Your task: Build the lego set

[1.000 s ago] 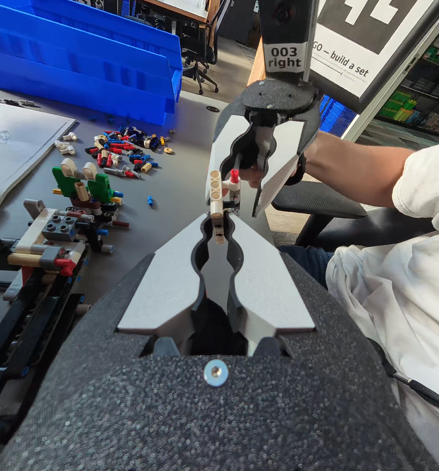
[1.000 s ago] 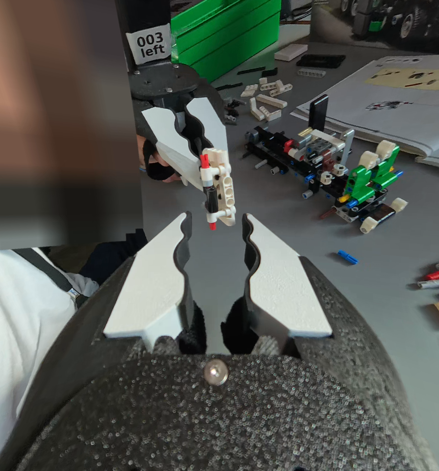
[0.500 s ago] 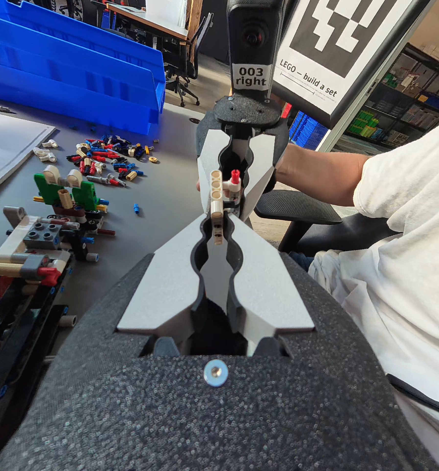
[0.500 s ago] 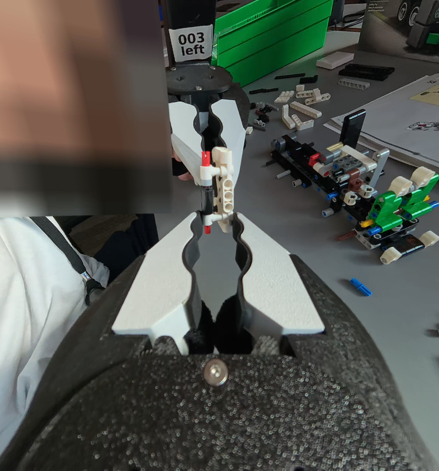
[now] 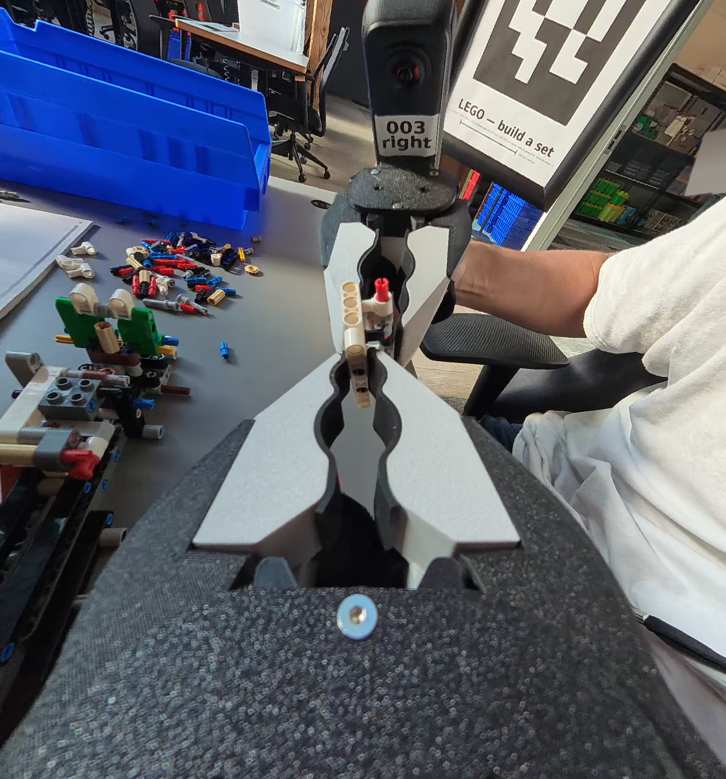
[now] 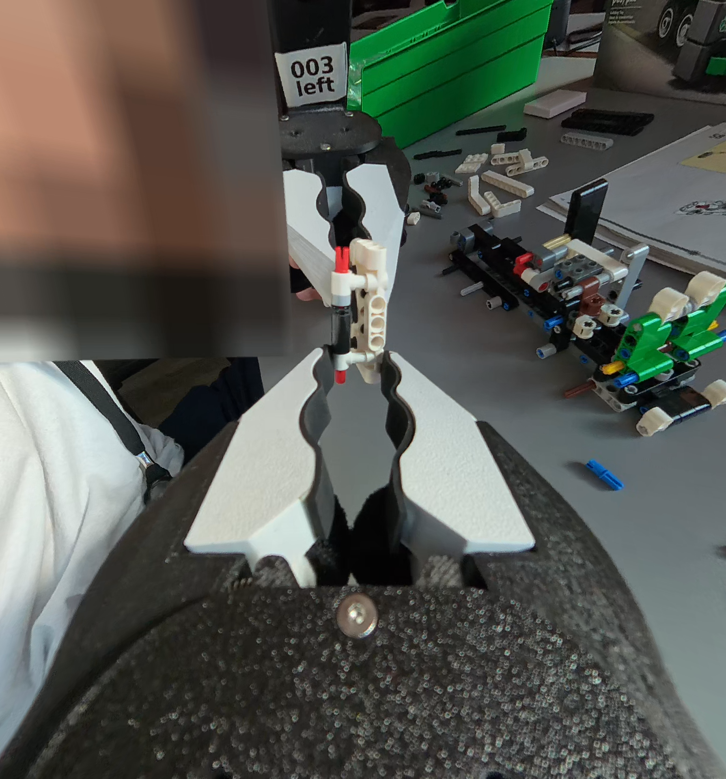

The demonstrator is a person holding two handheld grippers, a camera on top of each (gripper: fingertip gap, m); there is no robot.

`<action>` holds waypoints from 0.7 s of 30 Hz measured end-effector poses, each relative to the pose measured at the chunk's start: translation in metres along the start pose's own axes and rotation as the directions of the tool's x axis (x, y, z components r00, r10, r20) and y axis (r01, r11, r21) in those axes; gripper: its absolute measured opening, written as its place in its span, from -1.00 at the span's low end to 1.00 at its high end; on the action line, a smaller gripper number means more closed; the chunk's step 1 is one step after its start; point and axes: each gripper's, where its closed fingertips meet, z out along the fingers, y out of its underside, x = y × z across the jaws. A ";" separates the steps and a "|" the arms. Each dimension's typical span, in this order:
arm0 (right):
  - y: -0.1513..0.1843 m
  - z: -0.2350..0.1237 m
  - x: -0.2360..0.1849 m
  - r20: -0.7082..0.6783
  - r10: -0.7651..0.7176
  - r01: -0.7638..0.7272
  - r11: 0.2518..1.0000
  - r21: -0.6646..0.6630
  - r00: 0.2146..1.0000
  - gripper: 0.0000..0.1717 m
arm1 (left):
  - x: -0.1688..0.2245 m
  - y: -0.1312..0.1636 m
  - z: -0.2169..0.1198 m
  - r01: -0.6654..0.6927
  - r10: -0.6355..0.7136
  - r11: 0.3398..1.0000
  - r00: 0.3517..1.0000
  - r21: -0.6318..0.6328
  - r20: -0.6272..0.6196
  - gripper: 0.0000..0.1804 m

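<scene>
Left gripper (image 5: 357, 371): you are clamping the cream beam assembly (image 5: 354, 337) | Right gripper (image 6: 354, 366): you are pinching its other end | Below: grey table (image 5: 268, 337), truck model (image 6: 605, 303).

Bare table (image 6: 500, 421) between model (image 6: 605, 312) and hand-held grippers (image 6: 354, 362)

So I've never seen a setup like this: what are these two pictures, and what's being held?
No robot here: a person holds a two-finger claw in each hand, each with a camera looking along its fingers. In the left view, the left claw pinches the white holed beam of a small brick assembly. In the right view, the right claw closes on the same assembly's other end, with its red-tipped axle. On the grey table lie loose pieces, a part-built model, a booklet, and blue and green bins.
</scene>
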 end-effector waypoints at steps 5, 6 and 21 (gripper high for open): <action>0.003 0.002 -0.003 0.056 0.083 -0.083 0.997 -0.003 0.995 -0.73 | 0.001 0.002 0.001 -0.016 0.015 1.000 1.000 -0.016 -0.009 -0.94; 0.002 0.002 -0.003 0.049 0.069 -0.069 0.998 0.000 0.996 -0.73 | 0.001 0.001 0.000 -0.022 0.022 1.000 1.000 -0.011 -0.008 -0.94; -0.001 0.007 -0.012 0.093 -0.039 0.037 0.999 0.020 0.995 -0.74 | 0.009 -0.006 -0.002 -0.046 0.049 0.998 0.998 0.045 -0.049 -0.94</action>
